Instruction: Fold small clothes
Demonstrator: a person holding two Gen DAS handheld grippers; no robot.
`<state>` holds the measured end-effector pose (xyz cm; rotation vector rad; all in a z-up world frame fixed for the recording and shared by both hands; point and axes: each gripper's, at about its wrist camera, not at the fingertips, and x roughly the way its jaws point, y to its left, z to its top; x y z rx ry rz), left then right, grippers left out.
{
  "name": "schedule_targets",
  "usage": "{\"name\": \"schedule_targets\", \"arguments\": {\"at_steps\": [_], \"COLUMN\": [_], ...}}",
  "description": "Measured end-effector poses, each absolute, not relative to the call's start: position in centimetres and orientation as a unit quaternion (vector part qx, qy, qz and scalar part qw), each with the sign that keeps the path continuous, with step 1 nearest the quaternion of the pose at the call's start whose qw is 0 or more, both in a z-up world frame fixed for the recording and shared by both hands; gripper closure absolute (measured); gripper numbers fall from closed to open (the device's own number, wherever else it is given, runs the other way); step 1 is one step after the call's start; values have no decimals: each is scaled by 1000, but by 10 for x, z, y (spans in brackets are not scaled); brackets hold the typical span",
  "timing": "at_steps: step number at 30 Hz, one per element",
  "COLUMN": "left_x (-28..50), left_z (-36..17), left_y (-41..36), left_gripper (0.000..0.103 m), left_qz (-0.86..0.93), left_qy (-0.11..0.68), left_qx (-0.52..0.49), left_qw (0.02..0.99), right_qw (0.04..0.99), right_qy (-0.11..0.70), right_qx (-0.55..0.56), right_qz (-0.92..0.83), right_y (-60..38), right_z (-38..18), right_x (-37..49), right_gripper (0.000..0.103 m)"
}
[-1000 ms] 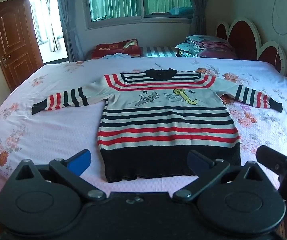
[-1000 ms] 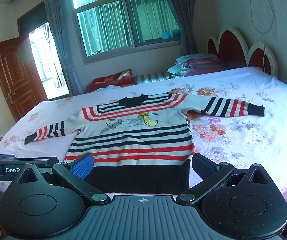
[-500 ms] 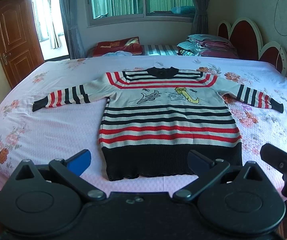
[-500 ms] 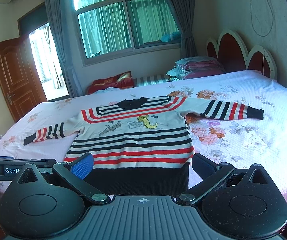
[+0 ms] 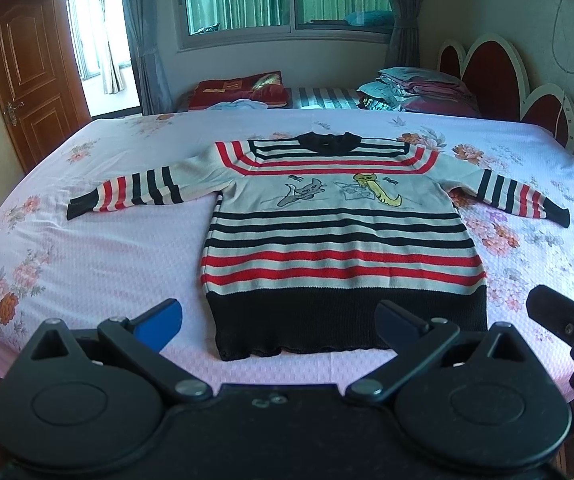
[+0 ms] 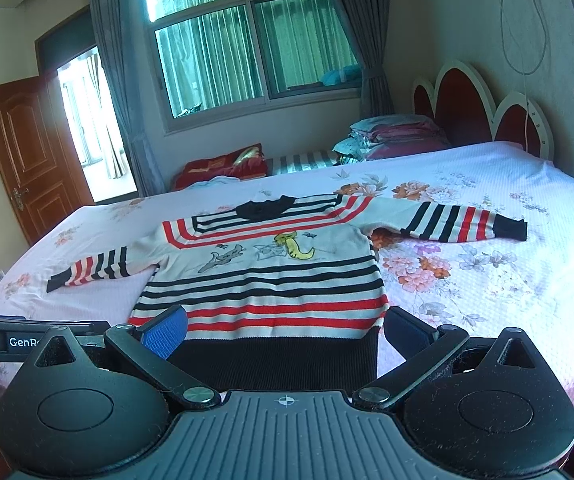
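Both grippers' fingers (image 5: 159,322) (image 6: 165,336) spread; sweater (image 5: 339,236) flat, collar far, hem toward them.

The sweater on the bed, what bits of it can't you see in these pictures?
- Sweater hem: in the right wrist view, the right claw body covers its bottom edge.
- Its back: lying face up on the bed, both views.
- Chest drawings: too small to identify.

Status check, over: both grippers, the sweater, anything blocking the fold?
Left gripper open, empty. Right gripper open, empty, short of the hem. Striped sweater flat on the bed, sleeves spread, unfolded. Nothing on it.
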<state>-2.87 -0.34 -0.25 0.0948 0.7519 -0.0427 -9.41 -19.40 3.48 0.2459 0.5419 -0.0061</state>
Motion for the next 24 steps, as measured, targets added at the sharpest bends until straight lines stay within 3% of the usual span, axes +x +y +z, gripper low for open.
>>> {"name": "schedule_targets", "arguments": {"at_steps": [24], "left_x": [-28], "left_z": [-1], "left_y": [-2], "left_gripper": [1], "left_qz": [-21], "left_qy": [367], "left_qx": [45], "left_qw": [929], "right_qw": [956], "right_qy": [269], "right_qx": [117], "right_qz": [-2], "right_y": [-191], "right_z": [34], "right_x": [-91], "right_gripper": [0]}}
